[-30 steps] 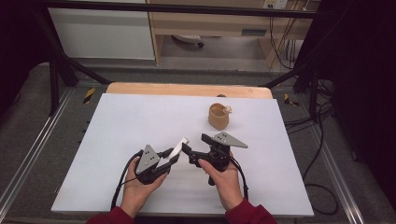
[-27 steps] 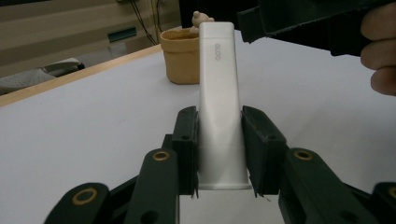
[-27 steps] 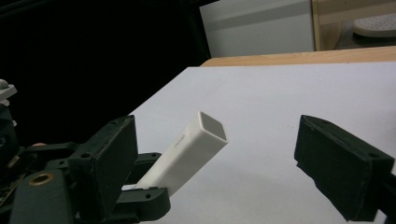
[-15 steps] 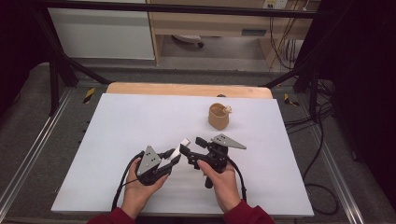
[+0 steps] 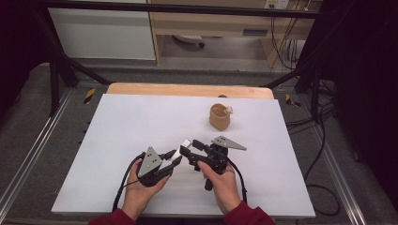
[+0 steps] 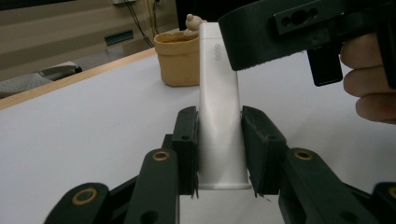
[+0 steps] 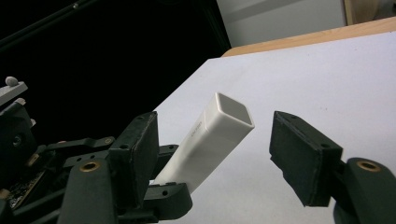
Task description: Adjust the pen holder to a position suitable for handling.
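One white tube (image 6: 219,116), clamped in left gripper (image 6: 219,149); right gripper (image 7: 215,154) released. One tan pot (image 5: 219,116) holding small figure (image 6: 192,22), on counter (image 5: 141,126).

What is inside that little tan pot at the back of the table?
A small bear-like figure pokes above the rim of the tan pot, at its far edge. The pot's wall hides the rest of the inside, so whatever else it holds cannot be seen.
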A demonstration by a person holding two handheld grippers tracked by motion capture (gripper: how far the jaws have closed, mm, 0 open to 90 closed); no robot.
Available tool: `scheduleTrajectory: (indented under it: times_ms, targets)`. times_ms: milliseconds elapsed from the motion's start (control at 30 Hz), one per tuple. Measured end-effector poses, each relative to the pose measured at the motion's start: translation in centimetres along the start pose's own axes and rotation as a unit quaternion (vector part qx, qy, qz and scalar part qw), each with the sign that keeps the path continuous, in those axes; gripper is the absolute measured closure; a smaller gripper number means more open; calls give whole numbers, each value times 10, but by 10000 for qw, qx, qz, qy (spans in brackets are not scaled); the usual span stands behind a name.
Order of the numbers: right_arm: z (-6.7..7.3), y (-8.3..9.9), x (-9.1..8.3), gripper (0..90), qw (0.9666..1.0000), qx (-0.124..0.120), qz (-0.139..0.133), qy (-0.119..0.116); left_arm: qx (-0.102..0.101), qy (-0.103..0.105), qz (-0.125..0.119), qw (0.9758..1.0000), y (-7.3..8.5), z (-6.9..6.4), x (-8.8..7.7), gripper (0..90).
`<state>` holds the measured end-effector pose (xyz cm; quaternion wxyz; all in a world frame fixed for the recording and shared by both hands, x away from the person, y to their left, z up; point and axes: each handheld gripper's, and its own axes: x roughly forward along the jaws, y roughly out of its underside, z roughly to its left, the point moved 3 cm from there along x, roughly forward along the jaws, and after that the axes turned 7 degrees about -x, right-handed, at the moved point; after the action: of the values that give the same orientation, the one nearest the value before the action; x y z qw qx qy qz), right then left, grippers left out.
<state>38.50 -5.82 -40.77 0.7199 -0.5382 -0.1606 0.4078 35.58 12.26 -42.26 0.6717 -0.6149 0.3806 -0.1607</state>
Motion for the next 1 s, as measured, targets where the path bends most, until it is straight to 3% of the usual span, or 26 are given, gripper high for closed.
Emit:
scheduleTrajectory:
  times_ms: [1000]
  targets:
    - [-5, 9, 3, 529, 9983, 435, -46, -372, 101, 97, -2, 9999, 1, -6, 2, 675]
